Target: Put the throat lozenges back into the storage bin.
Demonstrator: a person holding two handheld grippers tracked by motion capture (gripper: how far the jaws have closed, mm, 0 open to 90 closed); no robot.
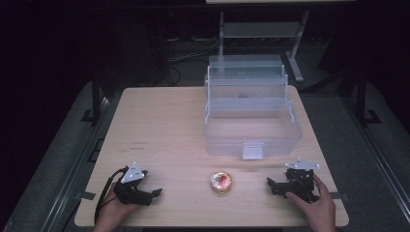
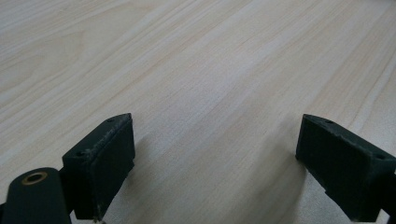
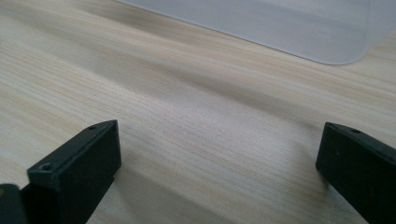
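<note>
Left gripper (image 1: 155, 192) and right gripper (image 1: 270, 182) resting on the wooden table (image 1: 164, 125), jaws spread wide, holding nothing. Lying between them, untouched: a small round gold-rimmed tin (image 1: 221, 181), just before the clear plastic toolbox (image 1: 251, 130).

A pale wooden table (image 1: 159, 121) stands on grey floor (image 1: 58, 159) in a dark room, a metal stand (image 1: 261, 31) behind.
</note>
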